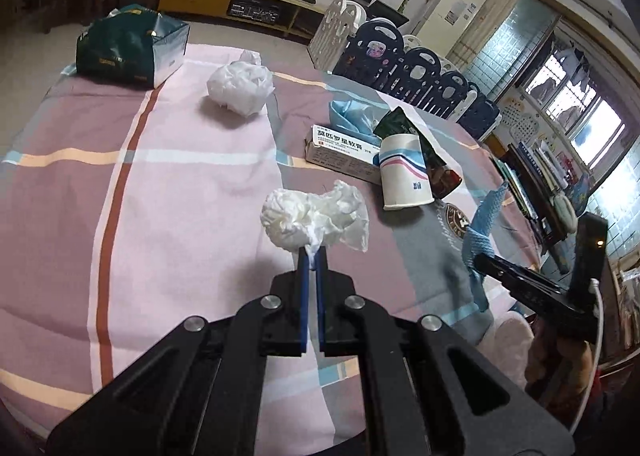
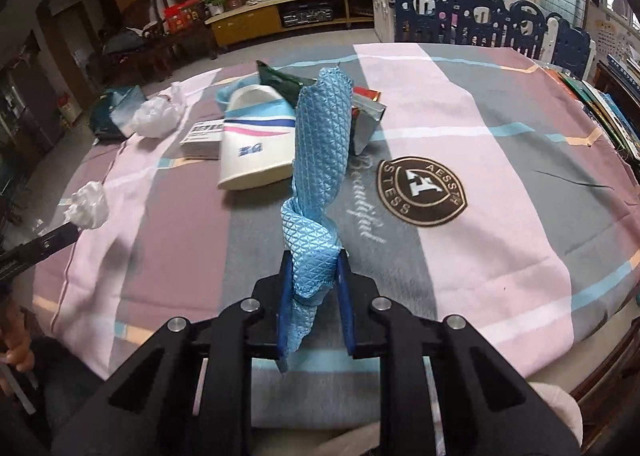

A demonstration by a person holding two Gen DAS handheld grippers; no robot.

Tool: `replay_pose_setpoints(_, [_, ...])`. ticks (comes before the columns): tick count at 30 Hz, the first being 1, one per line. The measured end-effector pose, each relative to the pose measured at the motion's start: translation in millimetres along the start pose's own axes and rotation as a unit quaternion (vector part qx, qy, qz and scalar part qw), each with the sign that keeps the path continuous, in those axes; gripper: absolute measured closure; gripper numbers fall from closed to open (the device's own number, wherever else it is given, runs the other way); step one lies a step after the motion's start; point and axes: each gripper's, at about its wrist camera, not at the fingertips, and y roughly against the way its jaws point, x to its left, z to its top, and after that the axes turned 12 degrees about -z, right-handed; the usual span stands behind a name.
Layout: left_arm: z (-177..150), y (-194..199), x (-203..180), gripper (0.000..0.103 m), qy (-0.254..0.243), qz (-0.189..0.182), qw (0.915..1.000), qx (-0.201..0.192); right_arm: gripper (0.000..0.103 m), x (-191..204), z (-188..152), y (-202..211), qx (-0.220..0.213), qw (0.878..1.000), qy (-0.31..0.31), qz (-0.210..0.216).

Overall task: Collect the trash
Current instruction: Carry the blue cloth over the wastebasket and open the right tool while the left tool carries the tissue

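Left gripper pinching tissue, "Beautiful" cloth

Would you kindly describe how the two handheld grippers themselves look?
Both the left gripper and right gripper have matte black angular bodies, silver round bolts, and slim blue pads lining the fingers. A white cable runs behind the right one.

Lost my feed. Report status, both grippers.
Left gripper shut on crumpled tissue. Right gripper shut on blue cloth. Paper cup, medicine box, white plastic bag on table. Nothing blocking.
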Motion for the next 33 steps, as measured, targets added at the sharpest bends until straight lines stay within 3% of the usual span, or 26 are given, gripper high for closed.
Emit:
replay_pose_setpoints(5, [-13,17,-19,0.099,-0.032,0.036,0.9988,-0.005,0.082,13,-21,32,-0.008,1.000,-0.002,0.016])
replay_pose_setpoints(9, [-16,38,-41,0.099,-0.063,0.077,0.9947,-0.028,0.082,22,-31,57,-0.027,1.000,0.003,0.015])
replay_pose_setpoints(15, [-16,66,-73,0.099,-0.102,0.107,0.9873,-0.058,0.082,22,-37,94,-0.061,0.998,-0.003,0.011])
replay_pose_setpoints(33, [-32,130,-122,0.099,-0.134,0.137,0.9763,-0.101,0.082,4,-59,162,-0.106,0.994,-0.022,0.006])
